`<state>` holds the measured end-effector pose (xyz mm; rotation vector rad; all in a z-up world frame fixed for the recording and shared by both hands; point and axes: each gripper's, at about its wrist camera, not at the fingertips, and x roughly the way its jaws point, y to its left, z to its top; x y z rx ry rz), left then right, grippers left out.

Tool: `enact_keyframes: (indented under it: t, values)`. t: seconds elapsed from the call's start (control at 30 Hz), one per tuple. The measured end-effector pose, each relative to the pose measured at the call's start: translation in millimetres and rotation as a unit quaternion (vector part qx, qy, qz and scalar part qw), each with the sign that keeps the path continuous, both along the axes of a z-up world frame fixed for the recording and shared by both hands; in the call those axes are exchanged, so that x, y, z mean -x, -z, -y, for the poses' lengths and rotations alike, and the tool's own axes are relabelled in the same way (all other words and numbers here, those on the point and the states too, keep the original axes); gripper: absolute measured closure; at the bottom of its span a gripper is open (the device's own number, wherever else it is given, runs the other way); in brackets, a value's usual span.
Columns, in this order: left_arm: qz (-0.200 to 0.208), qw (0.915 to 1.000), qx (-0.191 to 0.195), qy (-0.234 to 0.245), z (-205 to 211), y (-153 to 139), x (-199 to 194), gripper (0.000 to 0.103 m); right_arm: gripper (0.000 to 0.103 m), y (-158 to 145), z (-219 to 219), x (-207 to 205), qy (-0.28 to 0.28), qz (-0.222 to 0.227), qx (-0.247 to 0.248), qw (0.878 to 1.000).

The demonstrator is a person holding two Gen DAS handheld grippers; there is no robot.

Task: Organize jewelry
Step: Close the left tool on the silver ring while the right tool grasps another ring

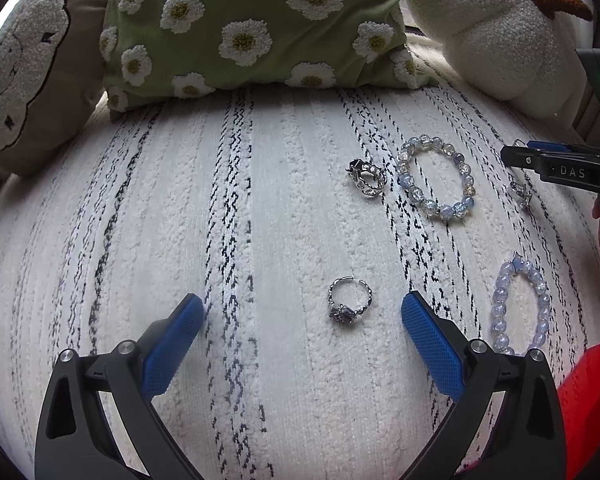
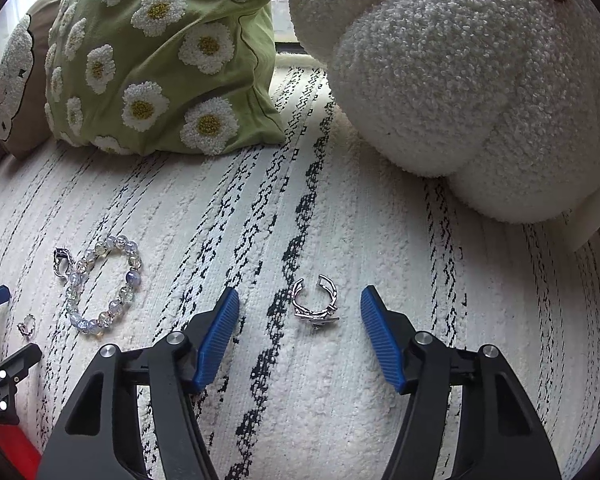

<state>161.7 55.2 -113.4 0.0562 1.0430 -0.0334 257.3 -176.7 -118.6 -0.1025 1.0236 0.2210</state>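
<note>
Jewelry's scattered on the striped cushion (image 1: 260, 200), and each wide-open, empty claw has a ring dead ahead between its pads: left gripper (image 1: 302, 314) frames the stone ring (image 1: 349, 300), right gripper (image 2: 300, 308) the open-band ring (image 2: 315, 300)

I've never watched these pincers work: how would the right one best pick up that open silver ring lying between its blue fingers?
Probably from above, closing on the band's two opposite sides. The open silver ring lies flat on the white black-flecked woven cover, centred in the open right gripper. Its ornament faces the camera and its gap faces away, so the plain sides already face the blue pads.
</note>
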Motion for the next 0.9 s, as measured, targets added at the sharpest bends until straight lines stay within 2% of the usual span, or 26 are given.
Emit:
enact_keyframes:
  t: [0.23,0.37,0.5,0.67,0.9]
  values:
    - [0.002,0.9999,0.005,0.016,7.2,-4.3,4.9,0.028,0.044,-0.5,0.7,0.6,0.001,0.000,-0.002,1.000]
    - [0.003,0.9998,-0.001,0.020,10.3,-5.1,5.1,0.031,0.047,-1.7,1.4,1.1,0.000,0.001,-0.003,1.000]
    - [0.002,0.9997,0.002,0.024,9.7,-5.5,4.8,0.032,0.056,-3.2,3.4,2.4,0.003,0.002,0.000,1.000]
    - [0.003,0.9994,0.004,0.033,14.4,-7.4,6.5,0.047,0.058,-3.0,5.3,1.3,0.005,0.003,0.001,1.000]
    - [0.003,0.9989,0.006,0.045,18.4,-8.7,8.0,0.058,0.067,-4.7,7.4,1.4,0.010,0.003,0.000,1.000]
